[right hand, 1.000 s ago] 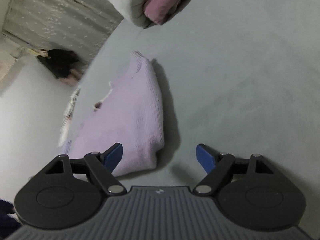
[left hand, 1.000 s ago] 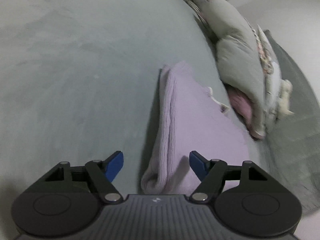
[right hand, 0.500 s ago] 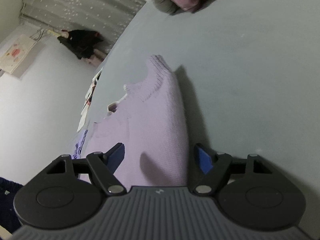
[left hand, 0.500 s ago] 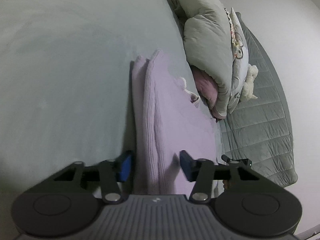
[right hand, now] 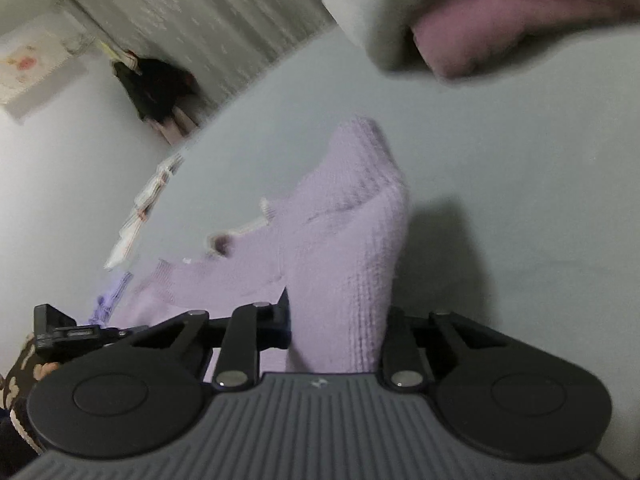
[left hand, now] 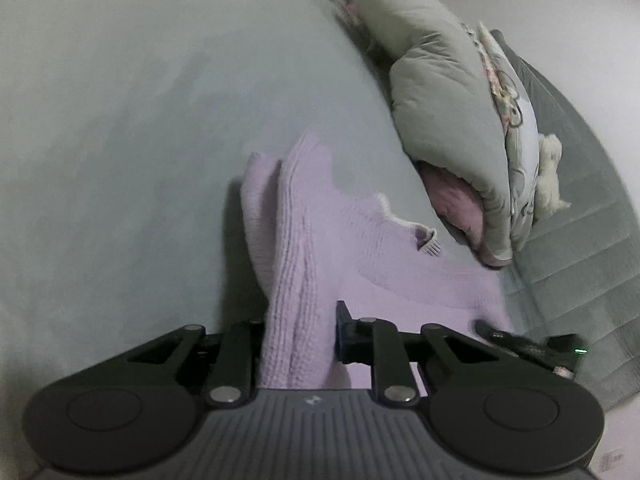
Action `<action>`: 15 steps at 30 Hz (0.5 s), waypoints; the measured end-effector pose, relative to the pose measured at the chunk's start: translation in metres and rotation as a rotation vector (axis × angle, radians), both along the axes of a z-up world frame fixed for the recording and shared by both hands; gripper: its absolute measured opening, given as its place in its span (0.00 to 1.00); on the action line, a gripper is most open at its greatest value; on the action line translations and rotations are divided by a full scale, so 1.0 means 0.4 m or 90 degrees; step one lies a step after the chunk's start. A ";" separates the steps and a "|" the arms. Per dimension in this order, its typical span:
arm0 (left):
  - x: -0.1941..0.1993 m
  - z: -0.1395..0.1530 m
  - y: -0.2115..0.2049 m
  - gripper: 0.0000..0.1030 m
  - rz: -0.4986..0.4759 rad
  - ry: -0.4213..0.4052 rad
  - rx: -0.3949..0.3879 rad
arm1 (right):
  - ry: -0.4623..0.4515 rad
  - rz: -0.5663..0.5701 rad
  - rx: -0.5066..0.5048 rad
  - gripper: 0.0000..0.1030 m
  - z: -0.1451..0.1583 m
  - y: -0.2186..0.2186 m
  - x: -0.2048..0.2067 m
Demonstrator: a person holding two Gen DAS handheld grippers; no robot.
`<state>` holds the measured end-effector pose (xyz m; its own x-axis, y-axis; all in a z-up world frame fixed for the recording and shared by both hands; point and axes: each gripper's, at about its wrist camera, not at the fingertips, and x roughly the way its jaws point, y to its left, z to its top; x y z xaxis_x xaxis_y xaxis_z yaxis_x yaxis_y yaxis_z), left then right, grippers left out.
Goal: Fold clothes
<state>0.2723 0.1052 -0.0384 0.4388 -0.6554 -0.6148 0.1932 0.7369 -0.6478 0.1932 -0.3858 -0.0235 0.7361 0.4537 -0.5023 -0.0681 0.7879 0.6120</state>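
Note:
A lilac knit sweater [left hand: 360,248] lies folded on the grey-green bed sheet [left hand: 120,160]. My left gripper [left hand: 300,332] has one thick folded edge of it between its blue pads, and the jaws are closing with the knit bunched tight between them. In the right wrist view the same sweater [right hand: 352,216] rises in a ridge into my right gripper [right hand: 338,320]. Those jaws are closing too, with the fold squeezed between them. The white-trimmed neckline [right hand: 240,232] sags to the left between the two held ends.
A rolled grey quilt [left hand: 440,100] with pink lining lies close behind the sweater, with a white plush toy [left hand: 548,176] and a quilted grey mat [left hand: 580,240] beyond. In the right wrist view there are curtains [right hand: 180,12], hanging dark clothes [right hand: 160,88] and a patterned sleeve [right hand: 16,376].
Both grippers have moved forward over the sweater's folded edges and narrowed from wide open onto the knit. The fabric now stands up between the fingers instead of lying flat.

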 end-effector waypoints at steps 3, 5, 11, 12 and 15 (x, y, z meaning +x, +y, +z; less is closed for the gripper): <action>-0.009 0.089 -0.073 0.19 -0.013 -0.043 0.028 | -0.055 -0.018 -0.026 0.22 0.098 0.004 -0.103; -0.002 0.150 -0.165 0.19 -0.037 -0.062 0.035 | -0.074 -0.053 -0.053 0.22 0.155 -0.016 -0.178; -0.018 0.219 -0.516 0.19 -0.147 -0.100 0.070 | -0.048 -0.187 -0.092 0.22 0.232 -0.163 -0.408; -0.021 0.219 -0.536 0.19 -0.154 -0.101 0.072 | -0.045 -0.199 -0.096 0.22 0.233 -0.180 -0.431; -0.052 0.211 -0.755 0.19 -0.215 -0.116 0.083 | -0.020 -0.289 -0.117 0.22 0.232 -0.308 -0.572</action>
